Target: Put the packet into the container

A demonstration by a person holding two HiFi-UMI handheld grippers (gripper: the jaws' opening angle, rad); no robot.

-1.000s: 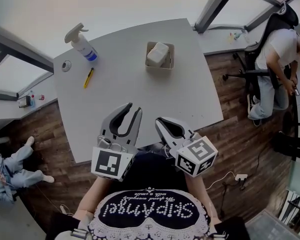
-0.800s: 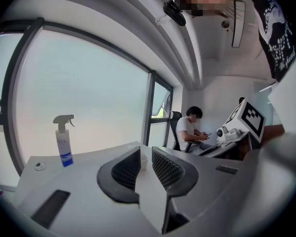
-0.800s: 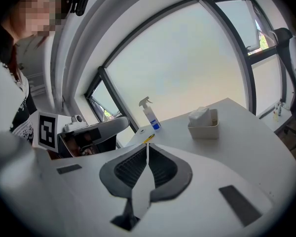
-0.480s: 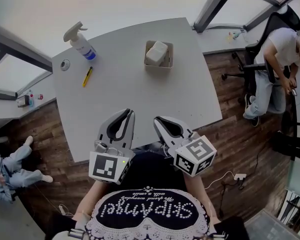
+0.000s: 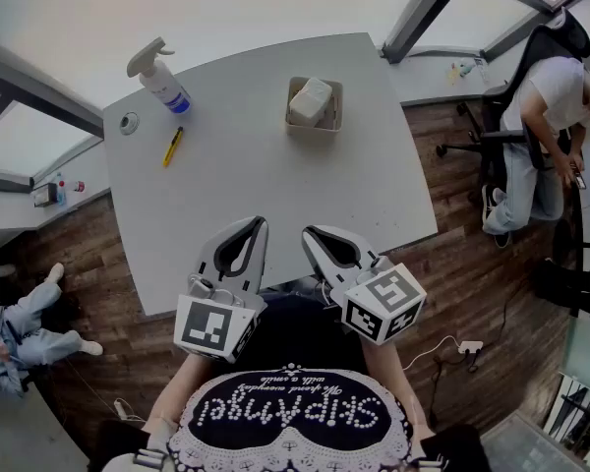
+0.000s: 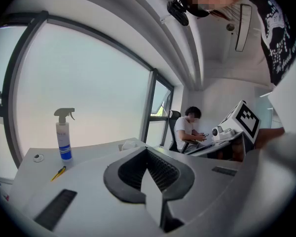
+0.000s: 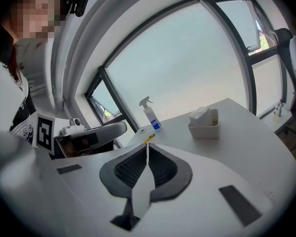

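While the left tongs point(image 5: 262, 222) and right tongs point(image 5: 308, 233) hang over the near edge, scene: pale grey worktop point(image 5: 265, 180) on a wood floor point(image 5: 452, 264), the person's dark printed top at the bottom of the head view.
bottle: white spray bottle point(image 5: 159, 79) with a blue band, upright at the far-left corner of the worktop.
disc: small round disc point(image 5: 128, 122), flat on the worktop, near the bottle on its near-left, not touching it.
tool: yellow stick-shaped tool point(image 5: 174, 148), cutter or pen, cannot tell which. It lies flat, near the disc and bottle, apart from both.
left tongs: left of centre at the near edge, tips pointing toward the far side. Jaws have just been closing and now meet tip to tip. Nothing between them; its own view shows the ribbed pads met.
container: beige open box point(image 5: 313, 132) on the far side, right of centre, well apart from both tongs.
packet: white packet point(image 5: 310, 101) sits in the container, standing above the rim, tilted. Neither tongs touches it.
right tongs: just beside the left tongs, tips angled toward the far-left. Jaws pressed together, nothing in them.
seated person: white top point(image 5: 541, 87), on a black office chair point(image 5: 556, 32), far right, off the worktop, bent forward.
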